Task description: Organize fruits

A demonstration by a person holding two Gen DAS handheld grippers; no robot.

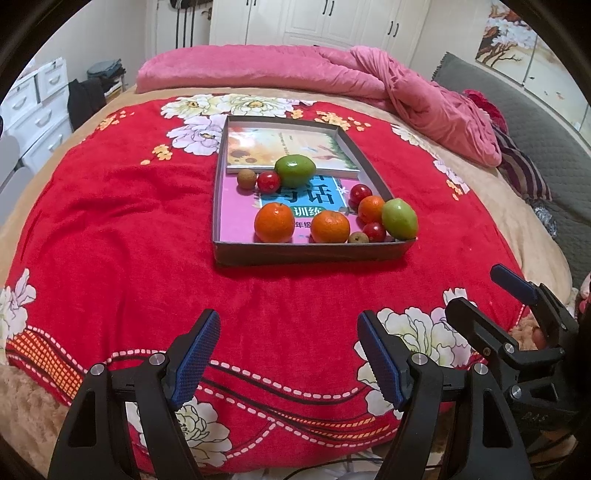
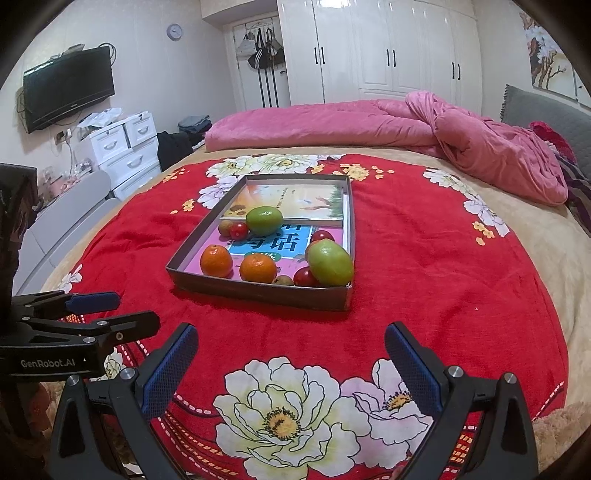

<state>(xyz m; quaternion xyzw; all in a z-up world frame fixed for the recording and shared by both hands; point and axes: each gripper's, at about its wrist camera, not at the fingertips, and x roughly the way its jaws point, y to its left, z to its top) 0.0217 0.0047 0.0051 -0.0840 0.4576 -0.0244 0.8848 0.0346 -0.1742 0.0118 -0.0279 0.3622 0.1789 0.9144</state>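
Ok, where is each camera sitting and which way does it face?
Left wrist: on the left gripper, low over the red blanket, facing the tray; the right gripper shows at right.
Right wrist: on the right gripper, facing the tray; the left gripper shows at left.
Shared: tray, fruit, blanket, wardrobe.

Left gripper [image 1: 288, 354]: low in the foreground, blue-padded fingers [image 1: 195, 354] spread wide, nothing between them.
Right gripper [image 1: 491, 299]: at the right edge, seen from the side, jaws apart.
Tray [image 1: 310, 253]: shallow grey box on the red floral blanket [image 1: 122, 229], well beyond both grippers.
Books [image 1: 280, 147]: lying flat inside, lining the tray floor.
Far cluster: green fruit [image 1: 295, 170] touching a red fruit [image 1: 268, 181], small brown fruit [image 1: 246, 179] beside that.
Near cluster: two oranges [image 1: 274, 222] side by side, second green fruit [image 1: 399, 218] in the near right corner, smaller fruits between.
Background: pink duvet [image 1: 332, 74], white wardrobe doors [image 1: 325, 22].
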